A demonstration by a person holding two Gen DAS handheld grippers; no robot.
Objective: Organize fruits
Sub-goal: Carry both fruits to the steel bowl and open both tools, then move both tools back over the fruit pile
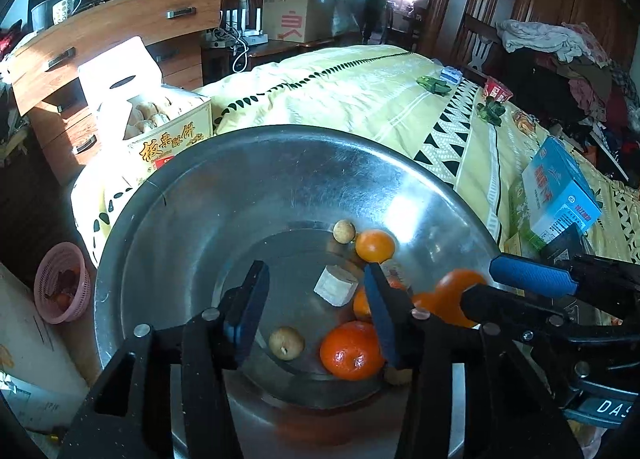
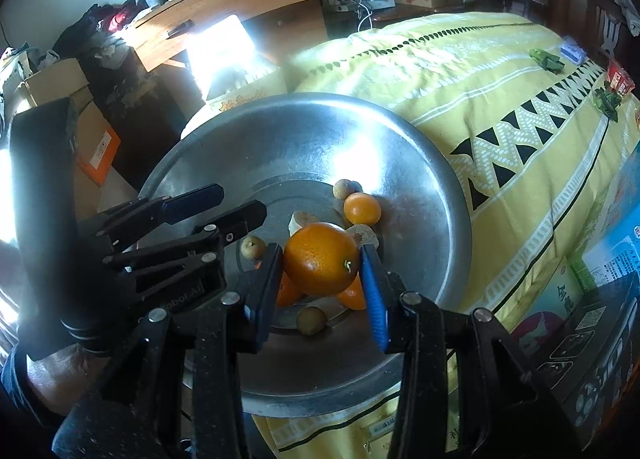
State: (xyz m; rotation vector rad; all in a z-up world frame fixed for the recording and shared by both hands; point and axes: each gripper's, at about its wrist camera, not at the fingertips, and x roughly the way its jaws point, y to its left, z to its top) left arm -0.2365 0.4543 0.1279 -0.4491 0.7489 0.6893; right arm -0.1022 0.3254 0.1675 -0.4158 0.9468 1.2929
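A wide metal bowl [image 1: 280,135] [image 2: 400,131] rests on a yellow bedspread. In it lie several tangerines [image 1: 375,245] [image 2: 362,209], small brown round fruits [image 1: 286,343] [image 2: 310,321] and a pale cut chunk [image 1: 336,285]. My left gripper [image 1: 318,305] hangs open over the bowl's floor; the chunk and a brown fruit show below the gap, untouched by its fingers. My right gripper [image 2: 320,287] is shut on a large orange [image 2: 320,259] just above the fruit pile. In the left wrist view it comes in from the right with that orange [image 1: 456,295]. The left gripper [image 2: 240,201] shows at the bowl's left side.
A cardboard box of pastries [image 1: 160,127] stands behind the bowl. A pink basket [image 1: 62,283] sits on the floor at left. A blue and white carton [image 1: 560,187] lies on the bedspread [image 2: 440,71] to the right. A wooden dresser [image 1: 120,31] stands beyond.
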